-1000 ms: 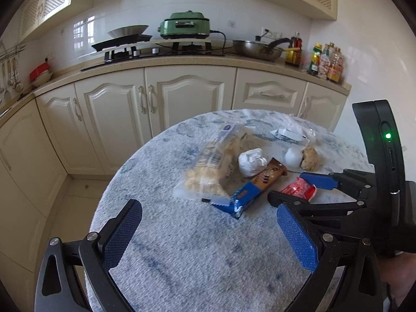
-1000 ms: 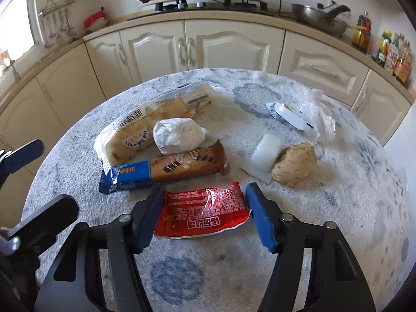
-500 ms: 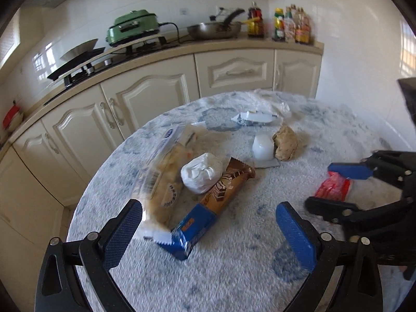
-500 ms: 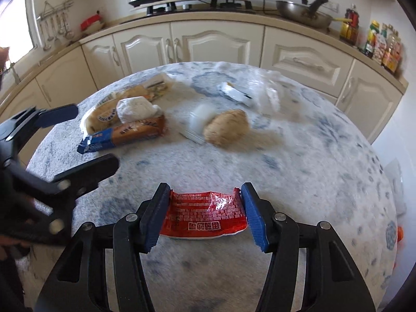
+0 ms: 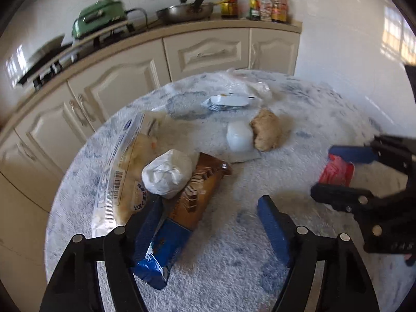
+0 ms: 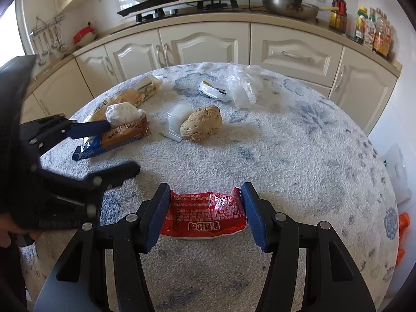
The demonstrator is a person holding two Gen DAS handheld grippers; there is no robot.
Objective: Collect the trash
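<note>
While right gripper [image 6: 205, 213] clamps red wrapper [image 6: 205, 214] at table's [image 6: 286, 150] 6 o'clock | left gripper [image 5: 210, 223] gapes wide by blue-brown biscuit pack [image 5: 182, 210] at 9 o'clock | next: likely close on pack.

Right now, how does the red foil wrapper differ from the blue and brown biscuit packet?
The red foil wrapper is flat, empty-looking and held between the right gripper fingers; the blue and brown biscuit packet looks full, long and lies free on the table. The wrapper sits alone near the table's edge; a white crumpled wad touches the packet. Both are snack packaging.
</note>
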